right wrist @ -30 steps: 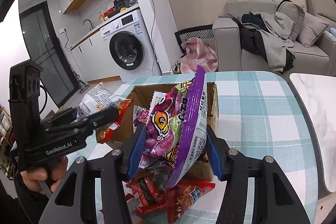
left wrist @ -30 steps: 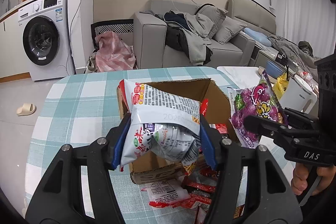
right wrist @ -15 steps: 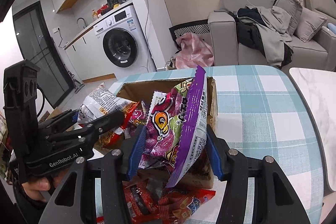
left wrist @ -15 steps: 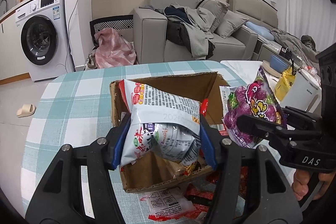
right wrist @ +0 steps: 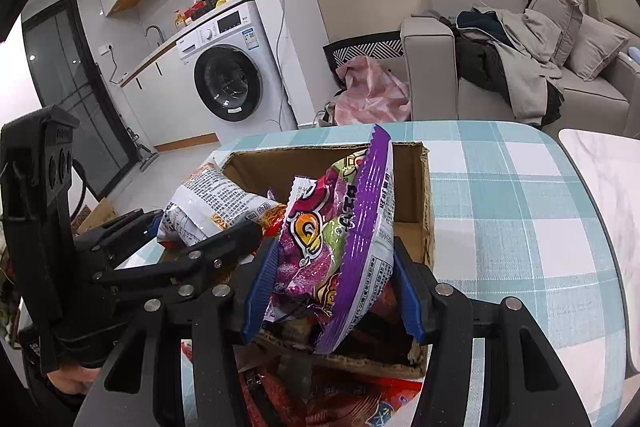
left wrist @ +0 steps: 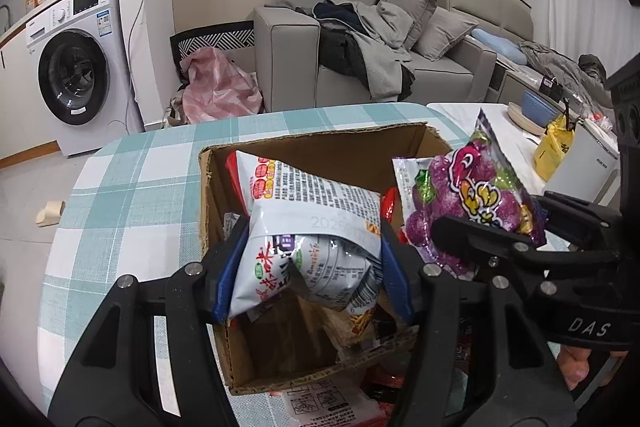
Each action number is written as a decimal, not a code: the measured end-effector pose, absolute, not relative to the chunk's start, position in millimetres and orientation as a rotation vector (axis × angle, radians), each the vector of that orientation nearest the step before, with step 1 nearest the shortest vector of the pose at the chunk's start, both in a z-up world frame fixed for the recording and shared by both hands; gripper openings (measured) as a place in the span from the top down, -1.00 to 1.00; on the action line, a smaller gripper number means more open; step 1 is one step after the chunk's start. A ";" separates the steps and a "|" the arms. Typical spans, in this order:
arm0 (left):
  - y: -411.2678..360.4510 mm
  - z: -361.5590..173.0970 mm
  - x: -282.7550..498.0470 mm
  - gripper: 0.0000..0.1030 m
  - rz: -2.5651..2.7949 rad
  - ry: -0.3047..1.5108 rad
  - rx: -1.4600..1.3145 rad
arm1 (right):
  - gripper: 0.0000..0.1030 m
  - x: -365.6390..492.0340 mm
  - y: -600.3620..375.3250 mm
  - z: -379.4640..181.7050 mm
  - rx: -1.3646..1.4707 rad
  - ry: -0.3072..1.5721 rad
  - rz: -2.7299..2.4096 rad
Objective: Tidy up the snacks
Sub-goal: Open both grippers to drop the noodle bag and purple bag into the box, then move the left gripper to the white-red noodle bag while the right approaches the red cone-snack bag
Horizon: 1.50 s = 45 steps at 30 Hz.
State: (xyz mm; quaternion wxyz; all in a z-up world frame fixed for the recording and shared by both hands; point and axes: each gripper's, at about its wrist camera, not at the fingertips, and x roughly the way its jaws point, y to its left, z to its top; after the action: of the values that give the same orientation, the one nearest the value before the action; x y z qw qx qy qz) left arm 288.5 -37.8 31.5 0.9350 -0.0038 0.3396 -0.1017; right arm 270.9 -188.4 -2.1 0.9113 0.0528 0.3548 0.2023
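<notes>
The table (left wrist: pixel 132 187) has a cloth with teal and white squares. Behind it, from left to right, stand a washing machine (left wrist: pixel 76 67), a pink bundle (left wrist: pixel 218 89) on the floor, and a grey sofa (left wrist: pixel 360 47) with clothes and cushions on it. To the right of the table is a white surface (left wrist: pixel 516 143) with a yellow bag (left wrist: pixel 554 155) and a white appliance (left wrist: pixel 584 167).

An open cardboard box (left wrist: pixel 320 151) stands on the cloth, straight ahead of both tongs. Some red snack packs (right wrist: pixel 352 403) lie on the cloth just in front of the box, under the tongs.

The left tongs (left wrist: pixel 312 267) are closed on a white snack bag (left wrist: pixel 308 227). The blue pads press both sides of the bag, and the bag is crumpled between them. It hangs over the left part of the box opening, and its upper end points to the far wall of the box.

The right tongs (right wrist: pixel 332 287) are closed on a purple snack bag (right wrist: pixel 340 235). Their pads also press it from both sides. This bag stands almost upright between the fingers, over the right part of the box, and its top edge reaches above the far rim. The two bags are close beside each other; I cannot tell if they touch.

A hand (left wrist: pixel 576 367) of the person shows under the handle of the right tongs.
</notes>
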 end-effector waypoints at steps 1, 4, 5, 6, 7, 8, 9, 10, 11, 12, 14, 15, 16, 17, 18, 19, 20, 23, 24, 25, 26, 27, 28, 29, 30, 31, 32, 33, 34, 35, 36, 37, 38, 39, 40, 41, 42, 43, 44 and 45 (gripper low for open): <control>-37.3 30.8 289.6 -0.12 -0.209 0.700 -0.011 | -0.07 271.8 -188.1 -2.1 0.109 0.730 0.415; -36.8 26.7 292.2 -0.12 -0.198 0.712 -0.008 | -0.07 272.7 -186.7 -3.2 0.100 0.723 0.415; -37.1 26.3 292.0 -0.13 -0.198 0.709 -0.005 | -0.07 271.3 -186.1 -3.7 0.094 0.717 0.413; -38.7 25.7 291.9 -0.14 -0.197 0.713 0.007 | -0.07 270.8 -185.9 -4.2 0.090 0.715 0.414; -38.9 25.3 292.0 -0.14 -0.195 0.715 0.014 | -0.07 270.0 -186.4 -4.7 0.090 0.709 0.414; -39.9 24.9 292.2 -0.14 -0.189 0.717 0.019 | -0.07 269.6 -186.5 -5.5 0.089 0.711 0.417; -40.5 24.4 292.4 -0.14 -0.186 0.717 0.023 | -0.07 269.0 -186.1 -4.7 0.086 0.711 0.417; -40.6 24.1 292.4 -0.14 -0.184 0.715 0.022 | -0.07 268.9 -186.8 -4.0 0.088 0.705 0.415; -40.1 24.2 292.2 -0.14 -0.185 0.717 0.018 | -0.08 269.7 -187.9 -3.7 0.089 0.703 0.416; -39.1 24.3 292.7 -0.15 -0.187 0.718 0.009 | -0.08 270.4 -188.4 -4.1 0.091 0.707 0.418; -36.7 25.9 292.9 -0.18 -0.191 0.722 -0.014 | -0.10 270.7 -189.4 -3.8 0.102 0.703 0.424; -35.2 26.7 292.9 -0.23 -0.196 0.723 -0.027 | -0.13 269.3 -190.6 -2.1 0.100 0.689 0.418; -34.6 27.6 292.4 -0.25 -0.197 0.721 -0.029 | -0.19 267.4 -192.3 -0.3 0.093 0.674 0.401; -35.1 28.0 291.9 -0.32 -0.202 0.724 -0.028 | -0.30 264.9 -195.9 2.1 0.096 0.653 0.388; -35.4 28.8 290.8 -0.46 -0.205 0.726 -0.028 | -0.37 262.5 -198.7 3.6 0.105 0.649 0.390; -35.7 31.1 288.1 -0.59 -0.190 0.719 -0.021 | -0.43 259.6 -202.8 5.6 0.103 0.637 0.367; -35.2 33.3 284.9 -0.66 -0.193 0.708 -0.025 | -0.59 256.4 -206.7 7.6 0.096 0.625 0.338; -30.6 39.9 273.3 -0.96 -0.217 0.694 -0.064 | -0.87 247.7 -221.4 12.1 0.103 0.630 0.322; -28.6 41.9 269.1 -0.98 -0.212 0.689 -0.075 | -0.97 245.6 -224.6 12.6 0.098 0.643 0.314; -26.8 44.1 264.4 -0.98 -0.203 0.685 -0.079 | -0.99 241.0 -227.7 12.9 0.091 0.653 0.312; -25.6 46.2 259.2 -0.98 -0.198 0.685 -0.075 | -0.99 237.6 -230.7 13.8 0.089 0.654 0.314; -24.3 48.0 253.7 -0.98 -0.193 0.683 -0.071 | -0.99 233.0 -233.4 14.0 0.088 0.655 0.318; -22.3 50.1 247.2 -0.98 -0.192 0.678 -0.069 | -0.99 229.0 -236.0 14.0 0.090 0.660 0.329; -19.2 52.1 240.1 -0.98 -0.186 0.672 -0.071 | -0.99 224.5 -238.9 14.5 0.091 0.668 0.340; -15.8 53.3 234.3 -0.98 -0.173 0.668 -0.078 | -0.99 219.7 -241.0 14.2 0.094 0.674 0.345; -12.2 54.3 227.7 -0.98 -0.162 0.667 -0.085 | -0.99 213.8 -242.8 13.8 0.099 0.675 0.351; -8.0 55.0 220.3 -0.98 -0.156 0.667 -0.092 | -0.99 207.5 -244.1 13.7 0.099 0.676 0.356; -4.5 55.5 213.5 -0.98 -0.151 0.668 -0.097 | -0.99 201.6 -245.6 14.2 0.099 0.672 0.357; -1.1 55.5 205.7 -0.98 -0.144 0.671 -0.098 | -0.99 195.5 -246.2 14.6 0.094 0.664 0.354; 1.0 55.4 199.0 -0.98 -0.139 0.671 -0.098 | -0.99 190.1 -246.0 15.1 0.081 0.663 0.351; 2.6 55.1 192.7 -0.98 -0.135 0.672 -0.095 | -0.99 186.0 -246.5 15.1 0.070 0.664 0.352; 4.8 54.5 183.8 -0.98 -0.124 0.674 -0.089 | -0.99 180.6 -246.8 14.8 0.062 0.661 0.350; 6.3 54.1 177.3 -0.98 -0.118 0.673 -0.088 | -0.99 175.9 -247.1 13.9 0.060 0.665 0.347; 7.2 53.7 171.2 -0.98 -0.118 0.674 -0.084 | -0.99 171.8 -247.5 13.0 0.061 0.669 0.350; 9.1 53.2 164.9 -0.98 -0.115 0.676 -0.080 | -0.99 166.7 -249.2 11.7 0.066 0.672 0.359; 11.4 52.5 158.1 -0.98 -0.108 0.677 -0.079 | -0.99 164.1 -248.9 10.7 0.068 0.674 0.364; 13.0 52.1 153.5 -0.98 -0.098 0.678 -0.077 | -0.99 160.4 -249.0 10.0 0.071 0.672 0.367; 14.8 51.8 146.9 -0.98 -0.088 0.674 -0.079 | -0.99 156.8 -249.4 8.2 0.068 0.679 0.369; 16.5 51.3 141.0 -0.98 -0.087 0.674 -0.082 | -0.99 155.1 -248.1 7.4 0.063 0.687 0.368; 17.4 50.6 137.0 -0.98 -0.086 0.678 -0.086 | -0.99 152.1 -248.5 5.5 0.057 0.693 0.366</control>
State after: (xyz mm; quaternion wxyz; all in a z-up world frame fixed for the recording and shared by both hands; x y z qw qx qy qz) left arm 137.0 17.4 50.6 0.9413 -0.0424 0.3321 -0.0423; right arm 152.1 -248.5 5.5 0.9238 0.0277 0.3377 0.1785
